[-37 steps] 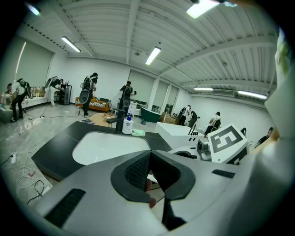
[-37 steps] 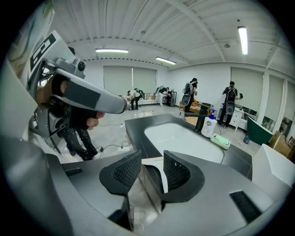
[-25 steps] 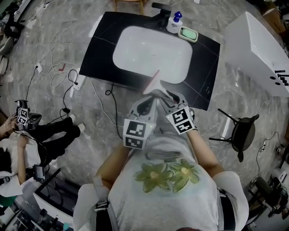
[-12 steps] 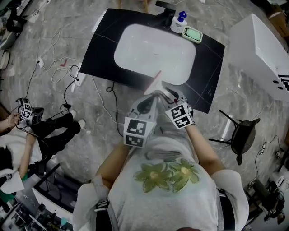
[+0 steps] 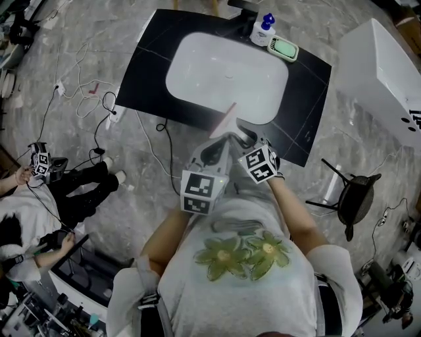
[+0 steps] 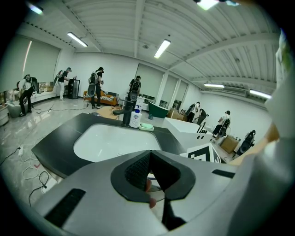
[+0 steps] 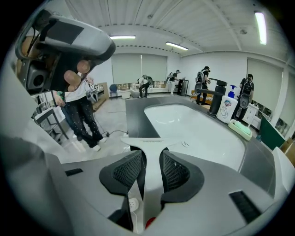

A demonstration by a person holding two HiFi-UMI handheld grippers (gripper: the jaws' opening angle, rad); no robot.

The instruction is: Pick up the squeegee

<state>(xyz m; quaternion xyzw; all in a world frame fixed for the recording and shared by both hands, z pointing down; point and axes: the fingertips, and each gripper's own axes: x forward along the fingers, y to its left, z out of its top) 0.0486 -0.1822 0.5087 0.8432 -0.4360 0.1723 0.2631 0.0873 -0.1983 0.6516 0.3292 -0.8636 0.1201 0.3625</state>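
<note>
The squeegee [image 7: 147,141] is white, with a flat handle and a wide blade pointing toward the sink. My right gripper [image 7: 151,160] is shut on its handle, the ribbed pads pressing both sides. In the head view the squeegee [image 5: 223,120] sticks out over the near edge of the black counter [image 5: 150,74], held by the right gripper [image 5: 245,135] close to my chest. Beside it, my left gripper [image 5: 214,153] is held close. In the left gripper view the left gripper [image 6: 150,154] has its jaws meeting at the tips with nothing gripped.
A white basin [image 5: 227,69] sits in the counter, with a black faucet [image 5: 242,8], a soap bottle [image 5: 265,29] and a green soap dish [image 5: 283,49] at its far rim. A white box [image 5: 381,69] and a black stool [image 5: 352,192] stand right. Cables [image 5: 85,108] and a seated person [image 5: 39,197] are left.
Both grippers stay almost still near my chest; the right one with the squeegee has shifted slightly. The seated person at the left has moved.
</note>
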